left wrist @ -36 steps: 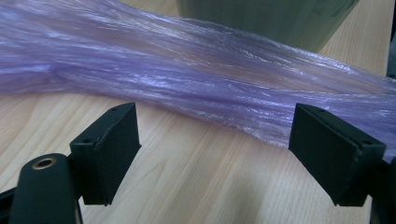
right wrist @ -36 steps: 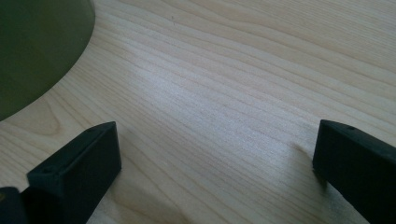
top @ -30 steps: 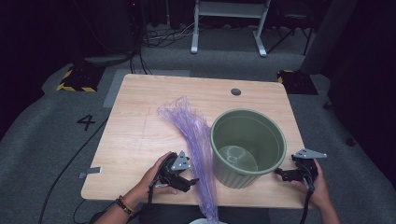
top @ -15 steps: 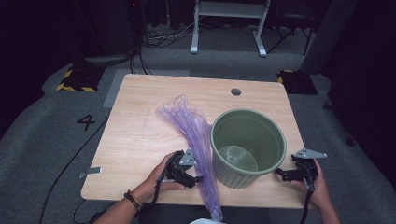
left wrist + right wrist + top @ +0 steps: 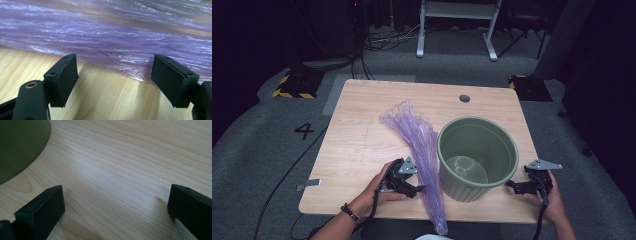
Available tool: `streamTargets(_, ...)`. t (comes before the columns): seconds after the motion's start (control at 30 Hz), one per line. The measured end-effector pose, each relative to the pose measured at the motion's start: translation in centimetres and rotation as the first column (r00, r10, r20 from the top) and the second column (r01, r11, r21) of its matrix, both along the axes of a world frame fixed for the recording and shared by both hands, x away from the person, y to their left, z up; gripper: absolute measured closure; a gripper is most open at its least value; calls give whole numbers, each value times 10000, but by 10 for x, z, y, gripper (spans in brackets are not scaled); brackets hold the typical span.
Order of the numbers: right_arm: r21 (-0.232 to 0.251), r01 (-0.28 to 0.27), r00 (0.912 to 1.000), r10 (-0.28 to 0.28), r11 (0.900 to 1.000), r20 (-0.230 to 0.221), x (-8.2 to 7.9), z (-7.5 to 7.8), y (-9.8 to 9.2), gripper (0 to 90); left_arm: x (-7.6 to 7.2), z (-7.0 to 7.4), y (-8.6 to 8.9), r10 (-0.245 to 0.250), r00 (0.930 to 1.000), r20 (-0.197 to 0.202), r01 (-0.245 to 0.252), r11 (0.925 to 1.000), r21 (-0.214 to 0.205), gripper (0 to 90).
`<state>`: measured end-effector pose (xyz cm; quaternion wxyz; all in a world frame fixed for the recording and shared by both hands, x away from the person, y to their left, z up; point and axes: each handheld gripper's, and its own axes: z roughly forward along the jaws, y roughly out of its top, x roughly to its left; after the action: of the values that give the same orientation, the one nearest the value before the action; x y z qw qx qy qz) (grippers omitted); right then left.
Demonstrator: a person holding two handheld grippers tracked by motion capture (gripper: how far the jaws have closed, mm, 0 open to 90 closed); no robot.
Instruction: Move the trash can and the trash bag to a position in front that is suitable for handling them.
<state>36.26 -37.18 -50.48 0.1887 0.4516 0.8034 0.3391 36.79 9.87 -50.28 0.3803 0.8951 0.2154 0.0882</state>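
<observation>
Moved: my left gripper (image 5: 418,189), jaws just narrowed slightly yet apart and empty, edging against the purple bag (image 5: 419,150) lying beside the green bin (image 5: 477,157); right gripper (image 5: 512,186) parked, jaws wide, on the table (image 5: 357,130).

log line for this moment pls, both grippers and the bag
left gripper: open, closing slightly, at purple bag edge, not gripping | right gripper: open, by green bin | bag: flat on table
</observation>
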Motion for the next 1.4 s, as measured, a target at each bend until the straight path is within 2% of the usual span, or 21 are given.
streamTargets(0.2,3,-5,10000,5,10000,-1,0,0,0,10,1,0,8,447,9990,-8,-447,9990,-2,213)
streamTargets(0.27,5,-7,10000,7,10000,0,0,0,0,10,0,2,9,387,9992,-133,-391,9986,-361,208)
streamTargets(0.33,3,-8,10000,8,10000,0,0,0,0,10,-1,3,9,372,9993,-11,-372,9983,-446,210)
streamTargets(0.37,5,-8,10000,8,10000,-1,0,0,0,10,-3,7,8,415,9989,197,-403,9973,-608,211)
streamTargets(0.4,-5,-3,10000,3,10000,-2,0,0,0,10,-5,13,7,358,9989,312,-325,9943,-1017,211)
streamTargets(0.5,5,-9,10000,9,10000,1,0,0,0,10,-8,21,-1,283,9983,504,-206,9888,-1478,220)
streamTargets(0.6,6,-10,10000,10,10000,-1,0,0,0,10,-10,21,-11,11,9961,878,90,9934,-1144,220)
streamTargets(0.7,-20,-14,10000,14,10000,22,0,0,0,20,-2,18,-23,-412,9981,467,473,9893,-1379,240)
streamTargets(0.77,-17,-39,10000,40,10000,45,-1,0,0,27,2,13,-30,-506,9979,399,543,9938,-973,245)
streamTargets(0.83,22,-113,9999,112,9999,73,-2,0,0,42,6,8,-30,-626,9979,165,635,9962,-591,245)
streamTargets(0.93,77,-264,9996,263,9996,68,-2,1,0,48,9,1,-31,-593,9981,168,595,9982,-61,249)
streamTargets(0.97,86,-299,9995,298,9995,71,-2,1,0,51,10,1,-32,-599,9982,54,599,9982,-40,249)
streamTargets(1.07,100,-403,9991,401,9991,154,-3,1,0,92,10,0,-31,-527,9986,56,528,9986,-94,249)
streamTargets(1.13,136,-517,9983,513,9986,277,-6,2,0,169,11,0,-28,-431,9991,38,431,9990,-109,249)
streamTargets(1.3,358,-927,9948,911,9950,447,-13,3,2,164,14,0,-16,-160,9999,31,160,9998,-112,249)
streamTargets(1.4,473,-1631,9847,1595,9855,707,-23,6,10,155,18,0,-8,-41,10000,28,41,10000,-73,249)
